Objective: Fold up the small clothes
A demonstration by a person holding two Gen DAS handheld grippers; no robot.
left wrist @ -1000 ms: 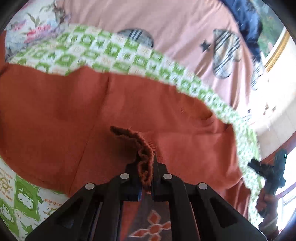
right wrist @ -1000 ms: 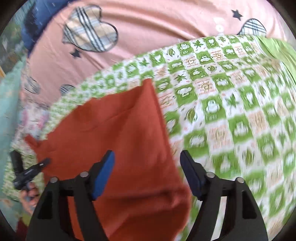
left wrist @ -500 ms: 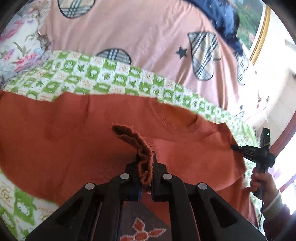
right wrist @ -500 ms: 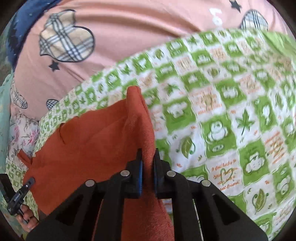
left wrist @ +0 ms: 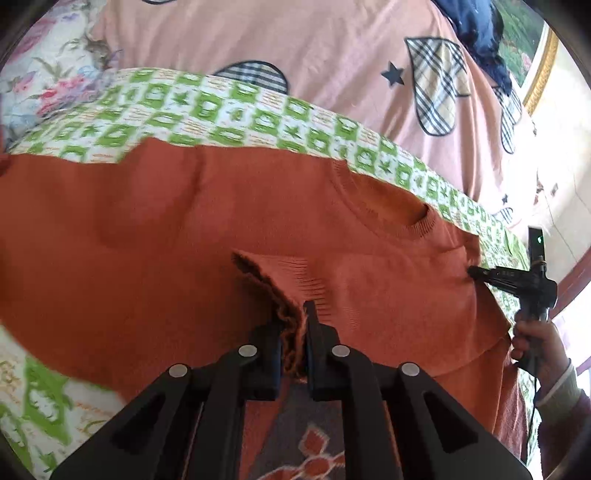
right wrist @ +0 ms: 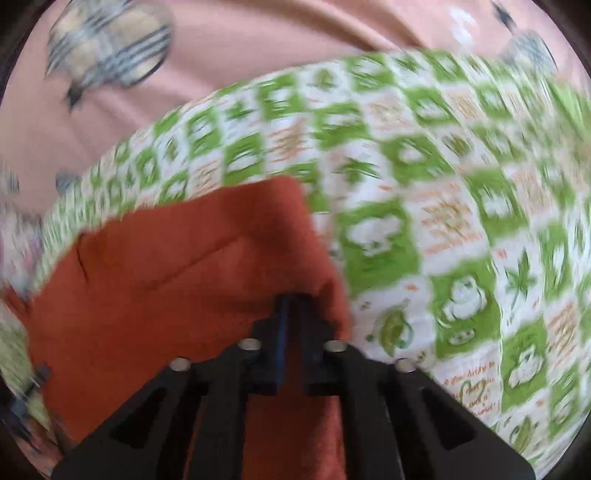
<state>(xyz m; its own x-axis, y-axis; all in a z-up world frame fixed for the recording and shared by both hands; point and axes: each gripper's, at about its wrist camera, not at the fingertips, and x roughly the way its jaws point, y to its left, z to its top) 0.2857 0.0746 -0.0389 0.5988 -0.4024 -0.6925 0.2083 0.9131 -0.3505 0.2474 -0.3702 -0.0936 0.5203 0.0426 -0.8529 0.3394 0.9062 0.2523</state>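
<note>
A rust-orange knit sweater (left wrist: 155,236) lies spread on a green-and-white checked cloth (left wrist: 236,110); its round neckline (left wrist: 391,214) faces the far right. My left gripper (left wrist: 293,347) is shut on a ribbed cuff or hem edge (left wrist: 280,280) of the sweater, bunched between the jaws. My right gripper (right wrist: 291,321) is shut on the sweater's right edge (right wrist: 207,266); it also shows at the far right of the left wrist view (left wrist: 472,271), held by a hand. The right wrist view is blurred by motion.
A pink bedsheet (left wrist: 332,48) with plaid heart patches lies beyond the checked cloth. A floral pillow (left wrist: 48,74) is at the far left, dark blue cloth (left wrist: 476,33) at the top right. A gold-framed picture (left wrist: 539,66) is on the wall.
My right gripper closed from open onto the sweater's edge and is now moving with it. My left gripper kept its hold on the ribbed edge while the view shifted over the sweater.
</note>
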